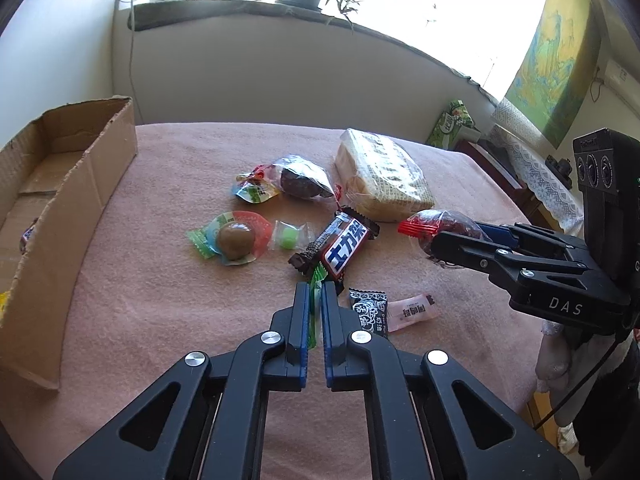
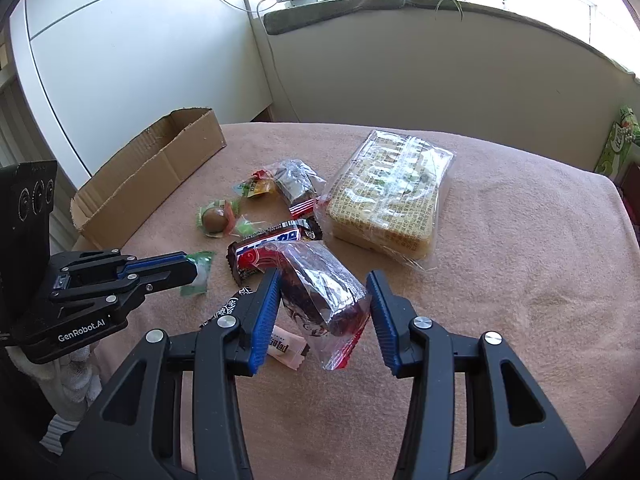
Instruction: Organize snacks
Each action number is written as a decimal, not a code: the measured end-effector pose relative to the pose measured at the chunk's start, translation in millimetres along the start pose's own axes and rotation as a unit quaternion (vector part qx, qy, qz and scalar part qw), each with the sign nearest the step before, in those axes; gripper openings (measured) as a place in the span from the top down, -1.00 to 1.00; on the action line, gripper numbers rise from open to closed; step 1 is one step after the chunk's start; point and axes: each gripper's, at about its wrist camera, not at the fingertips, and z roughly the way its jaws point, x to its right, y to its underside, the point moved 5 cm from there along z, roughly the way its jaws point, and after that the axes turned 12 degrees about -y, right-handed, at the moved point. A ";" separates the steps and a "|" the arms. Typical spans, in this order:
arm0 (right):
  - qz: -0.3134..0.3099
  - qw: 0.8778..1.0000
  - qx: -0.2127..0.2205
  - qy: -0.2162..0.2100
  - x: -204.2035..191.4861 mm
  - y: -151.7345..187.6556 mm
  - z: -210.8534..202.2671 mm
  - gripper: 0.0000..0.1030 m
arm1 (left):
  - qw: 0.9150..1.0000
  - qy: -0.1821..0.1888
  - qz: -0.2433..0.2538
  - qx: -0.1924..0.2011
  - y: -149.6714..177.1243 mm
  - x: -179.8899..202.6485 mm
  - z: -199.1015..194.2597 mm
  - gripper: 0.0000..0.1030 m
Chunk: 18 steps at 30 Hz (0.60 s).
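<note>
Basically barely started: cardboard box (image 1: 60,184) at 9 o'clock holds maybe one or two items, while wafer pack (image 1: 380,176), chocolate bar (image 1: 340,248) and most candies sit on the pink cloth (image 1: 180,280). Right gripper (image 2: 322,300), jaws wide, loosely cradles a dark cake (image 2: 320,292); left gripper (image 1: 315,300) pinches a green candy (image 2: 198,272)

Both grippers are black plastic linkages with silver round screws and ribbed blue pads on the fingers (image 2: 264,312). White lettering reads "GenRobot.AI" on the left gripper (image 2: 192,270) and "DAS" on the right gripper (image 1: 448,236).
</note>
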 end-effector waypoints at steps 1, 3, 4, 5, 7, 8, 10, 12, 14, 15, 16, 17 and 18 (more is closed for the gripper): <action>-0.002 1.000 0.001 -0.001 -2.4 -0.7 0.0 0.10 | 1.000 0.001 0.000 0.000 -0.1 -1.5 -0.7 0.91; -0.009 1.000 0.001 -0.001 -7.1 -1.9 0.9 0.10 | 1.000 -0.006 0.000 0.002 0.5 -4.2 -0.1 0.91; -0.012 1.000 0.000 0.001 -8.9 -2.3 2.1 0.11 | 1.000 -0.004 -0.001 0.001 1.5 -5.2 1.7 0.91; -0.014 1.000 -0.001 0.002 -10.7 -2.3 3.1 0.11 | 1.000 -0.001 -0.005 -0.002 2.4 -6.1 4.5 0.91; -0.014 1.000 -0.002 0.001 -12.1 -2.3 4.6 0.11 | 1.000 0.003 -0.008 -0.007 4.3 -7.9 7.9 0.91; -0.013 1.000 -0.002 0.002 -12.1 -2.1 4.8 0.10 | 1.000 0.005 -0.006 -0.009 4.2 -7.2 9.5 0.91; -0.011 1.000 -0.002 0.002 -11.9 -1.3 5.6 0.11 | 1.000 0.003 0.000 -0.008 3.1 -4.2 10.3 0.91; -0.010 1.000 -0.002 0.003 -11.4 -1.0 5.7 0.10 | 1.000 0.001 0.004 -0.010 1.7 -2.3 12.1 0.90; -0.009 1.000 -0.001 0.006 -9.8 -0.9 4.5 0.10 | 1.000 0.004 0.010 -0.013 2.0 1.8 14.0 0.84; -0.008 1.000 0.000 0.006 -8.6 -1.0 3.5 0.11 | 1.000 0.006 0.016 -0.022 3.8 5.0 17.1 0.82; -0.007 1.000 0.001 0.007 -7.7 -1.2 2.6 0.11 | 0.999 0.002 0.024 -0.027 6.3 8.2 20.7 0.81; -0.006 1.000 0.002 0.007 -6.8 -1.5 1.8 0.10 | 0.999 -0.002 0.032 -0.031 8.8 11.4 24.2 0.81; -0.005 1.000 0.004 0.007 -5.8 -1.8 0.9 0.10 | 0.999 -0.005 0.036 -0.032 10.1 13.1 25.9 0.81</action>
